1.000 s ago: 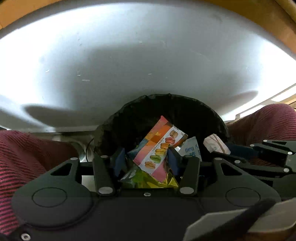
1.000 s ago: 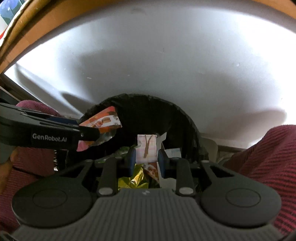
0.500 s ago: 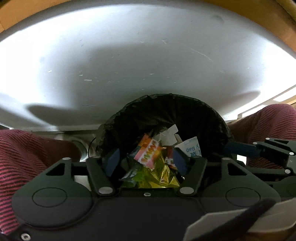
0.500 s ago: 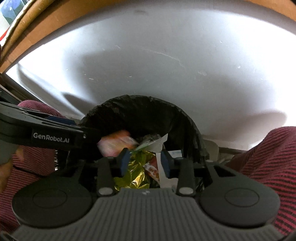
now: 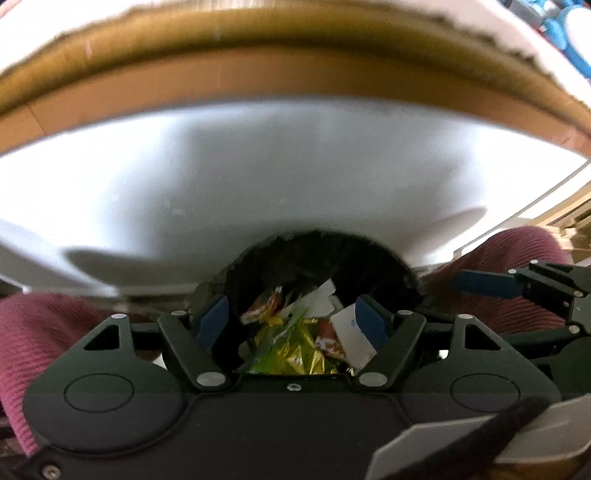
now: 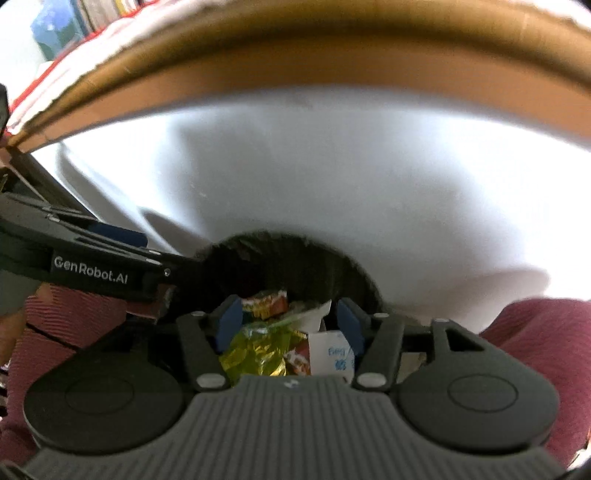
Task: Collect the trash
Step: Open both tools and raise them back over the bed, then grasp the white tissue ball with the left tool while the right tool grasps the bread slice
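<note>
Both the left claw (image 5: 291, 317) and the right claw (image 6: 288, 321) are held wide apart and empty above the bin (image 5: 384, 258). The wrappers (image 5: 295, 347) lie inside it. The claws should be lifted straight up, so nothing is dragged out.

A white surface (image 5: 295, 177) filled the middle of both wrist views, with soft shadows across it. A brown cardboard edge (image 5: 295, 70) arched above it. Maroon ribbed fabric (image 5: 55, 325) appeared at the lower left and lower right of each view. Blurred blue objects (image 5: 569, 22) lay beyond the cardboard in the upper corner.
</note>
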Motion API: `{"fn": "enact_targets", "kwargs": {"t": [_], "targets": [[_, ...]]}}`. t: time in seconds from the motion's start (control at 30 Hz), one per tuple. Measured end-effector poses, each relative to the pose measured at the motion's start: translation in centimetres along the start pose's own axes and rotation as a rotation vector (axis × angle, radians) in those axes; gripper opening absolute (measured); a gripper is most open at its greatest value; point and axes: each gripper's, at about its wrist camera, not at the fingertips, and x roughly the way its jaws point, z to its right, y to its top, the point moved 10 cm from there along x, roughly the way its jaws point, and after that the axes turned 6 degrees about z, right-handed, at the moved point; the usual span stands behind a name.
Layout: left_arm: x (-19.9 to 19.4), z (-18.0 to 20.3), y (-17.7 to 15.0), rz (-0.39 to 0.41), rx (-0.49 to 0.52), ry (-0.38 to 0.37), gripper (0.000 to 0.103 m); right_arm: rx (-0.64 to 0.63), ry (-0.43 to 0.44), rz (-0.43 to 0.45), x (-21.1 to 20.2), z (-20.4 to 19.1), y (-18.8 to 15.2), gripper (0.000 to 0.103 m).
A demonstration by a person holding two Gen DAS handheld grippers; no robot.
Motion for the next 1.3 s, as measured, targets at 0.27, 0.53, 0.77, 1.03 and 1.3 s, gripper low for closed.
{"fn": "enact_targets", "kwargs": {"t": [0.27,0.53,0.77,1.03,1.3], "targets": [[-5.4,2.0,1.8,0.073,0.063,-0.030,0.077,-0.060,0.064,0.131,-6.2,-0.6,4.4,0.076],[-13.2,2.9,6.1,0.261,0.104,-0.095,0.083,-0.139,0.029,0.329,-12.1,0.6,10.3,0.080],[-16.3,1.1,13.4,0.462,0.100,-0.033,0.087,-0.084,-0.068,0.463,-12.8,3.2,15.0,0.081],[-12.8,-1.3,23.8,0.591,0.103,0.064,0.089,-0.051,-0.096,0.475,-9.7,4.8,20.0,0.085],[-4.1,-4.1,31.2,0.552,-0.013,0.085,0.072,0.019,-0.180,0.471,-4.9,7.0,24.5,0.083]]}}
